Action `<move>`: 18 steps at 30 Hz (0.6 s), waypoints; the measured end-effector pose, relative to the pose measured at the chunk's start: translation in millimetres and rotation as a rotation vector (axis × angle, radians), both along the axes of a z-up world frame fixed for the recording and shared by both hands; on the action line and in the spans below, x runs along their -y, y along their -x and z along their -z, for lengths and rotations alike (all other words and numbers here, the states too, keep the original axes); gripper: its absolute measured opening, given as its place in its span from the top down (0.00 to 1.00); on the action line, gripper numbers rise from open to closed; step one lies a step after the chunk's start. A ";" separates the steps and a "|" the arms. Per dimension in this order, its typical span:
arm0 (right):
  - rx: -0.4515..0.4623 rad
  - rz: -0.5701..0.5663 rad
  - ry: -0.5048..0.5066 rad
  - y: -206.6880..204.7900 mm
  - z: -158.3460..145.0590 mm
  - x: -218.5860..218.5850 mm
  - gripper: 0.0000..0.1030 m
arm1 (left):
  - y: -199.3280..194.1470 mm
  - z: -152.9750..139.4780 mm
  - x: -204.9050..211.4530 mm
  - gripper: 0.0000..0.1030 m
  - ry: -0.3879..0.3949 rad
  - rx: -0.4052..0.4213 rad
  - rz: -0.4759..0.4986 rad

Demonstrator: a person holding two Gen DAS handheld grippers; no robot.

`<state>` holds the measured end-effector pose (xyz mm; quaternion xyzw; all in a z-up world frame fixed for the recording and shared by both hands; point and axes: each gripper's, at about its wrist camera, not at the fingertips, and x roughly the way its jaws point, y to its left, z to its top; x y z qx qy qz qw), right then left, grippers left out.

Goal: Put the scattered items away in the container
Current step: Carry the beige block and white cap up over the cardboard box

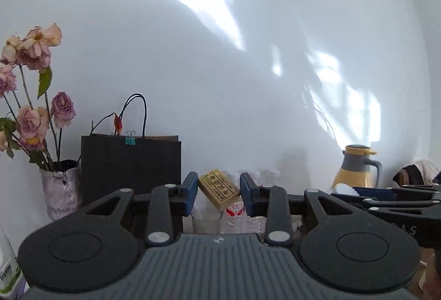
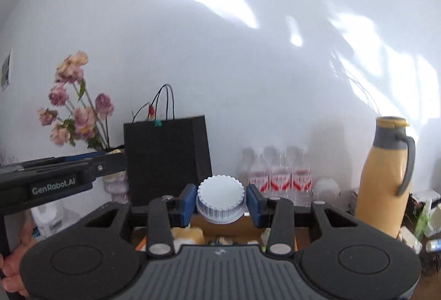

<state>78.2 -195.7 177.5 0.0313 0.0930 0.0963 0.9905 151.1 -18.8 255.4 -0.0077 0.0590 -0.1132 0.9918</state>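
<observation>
Both grippers are raised and point nearly level toward the white wall; each carries one item.

Left gripper [image 1: 219, 192]: jaws partly closed, with a small yellow box [image 1: 219, 188] printed in dark characters between the blue pads. The box sits tilted, one corner down. It touches the left pad; contact on the right pad is hard to confirm, but the box hangs clear of any support, so I judge it gripped.

Right gripper [image 2: 220, 202]: jaws partly closed on a white ribbed jar lid [image 2: 220, 199], or a lidded white jar seen end on; I cannot tell which. Both pads press its rim.

Container: a brown cardboard box [image 2: 234, 228] shows directly below the right gripper, with pale and yellowish items already in it. Contents are blurred and mostly hidden by the gripper body.

Background, not task items by my reading: black paper bag [image 1: 131, 162], vase of wilted roses [image 1: 33, 96], yellow jug [image 2: 386, 176], water bottles [image 2: 278, 176] against the wall.

Progress: partway. Some items appear to be in the box; two more are in hand and not yet released. Small clutter lies right of the jug, so more pickups may remain. How much is left on the table cannot be judged from these views.
</observation>
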 end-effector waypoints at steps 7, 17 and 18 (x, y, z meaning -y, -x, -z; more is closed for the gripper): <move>-0.156 0.020 0.072 -113.7 -19.0 11.7 0.62 | -83.0 30.2 -25.8 0.66 0.055 -0.171 -0.085; -0.446 -0.063 0.026 -236.1 112.8 -1.4 0.62 | -166.9 153.1 -44.6 0.66 -0.048 -0.436 -0.214; -0.458 -0.061 0.035 -244.1 119.7 -3.5 0.62 | -170.4 159.4 -45.4 0.66 -0.063 -0.441 -0.218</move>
